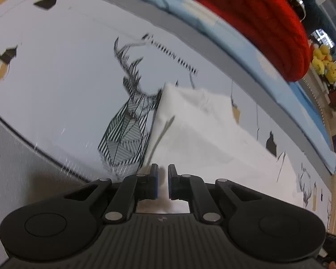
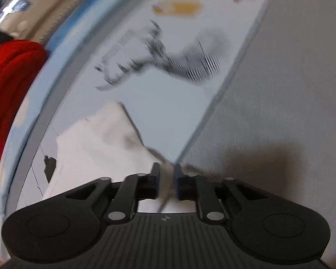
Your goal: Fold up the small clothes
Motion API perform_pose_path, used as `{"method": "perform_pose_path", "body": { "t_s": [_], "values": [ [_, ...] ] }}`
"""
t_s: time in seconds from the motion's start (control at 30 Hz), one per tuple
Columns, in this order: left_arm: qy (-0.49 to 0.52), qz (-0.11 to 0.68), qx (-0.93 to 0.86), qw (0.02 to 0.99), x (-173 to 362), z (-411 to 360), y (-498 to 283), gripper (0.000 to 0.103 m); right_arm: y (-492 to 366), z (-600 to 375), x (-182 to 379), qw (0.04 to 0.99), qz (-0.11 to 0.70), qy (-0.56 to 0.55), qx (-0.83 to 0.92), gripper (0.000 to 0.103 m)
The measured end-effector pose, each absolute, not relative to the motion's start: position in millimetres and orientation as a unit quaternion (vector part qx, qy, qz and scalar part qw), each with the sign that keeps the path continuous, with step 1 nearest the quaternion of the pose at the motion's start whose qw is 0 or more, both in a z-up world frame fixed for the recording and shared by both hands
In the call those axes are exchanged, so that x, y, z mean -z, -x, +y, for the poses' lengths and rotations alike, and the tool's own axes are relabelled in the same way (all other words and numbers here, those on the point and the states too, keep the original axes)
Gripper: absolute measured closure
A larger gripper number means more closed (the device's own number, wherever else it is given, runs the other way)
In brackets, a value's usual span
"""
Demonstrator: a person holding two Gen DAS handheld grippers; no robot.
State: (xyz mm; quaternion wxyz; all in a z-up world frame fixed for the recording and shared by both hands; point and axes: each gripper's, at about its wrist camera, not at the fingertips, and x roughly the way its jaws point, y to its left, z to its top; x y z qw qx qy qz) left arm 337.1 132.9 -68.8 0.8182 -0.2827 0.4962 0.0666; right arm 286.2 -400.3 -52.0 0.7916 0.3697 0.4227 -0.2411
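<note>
While both views tilt across a pale sheet (image 1: pixel 67 78) printed with a striped deer head (image 1: pixel 125 132), one white garment (image 1: pixel 201 130) lies on it, beside the deer. Left gripper (image 1: pixel 163 174): jaws nearly together over the garment's near edge, grip uncertain. Right gripper (image 2: pixel 166 174): pinching a grey-white fold, though blurred. Red knit (image 1: pixel 262 22) beyond.

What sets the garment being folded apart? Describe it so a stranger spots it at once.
Find the pale bedsheet printed with a striped deer head. Beside that deer lies the white garment: plain, unprinted, unlike the red knit bundled on the blue strip behind.
</note>
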Motion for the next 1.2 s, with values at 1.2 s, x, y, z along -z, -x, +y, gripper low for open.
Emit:
{"method": "perform_pose_path", "body": {
  "t_s": [1.2],
  "values": [
    [0.172, 0.519, -0.021, 0.837, 77.6, 111.8, -334.8, 0.095, -295.6, -388.1, 58.4, 0.797, 0.441, -0.363, 0.195, 0.077]
  ]
}}
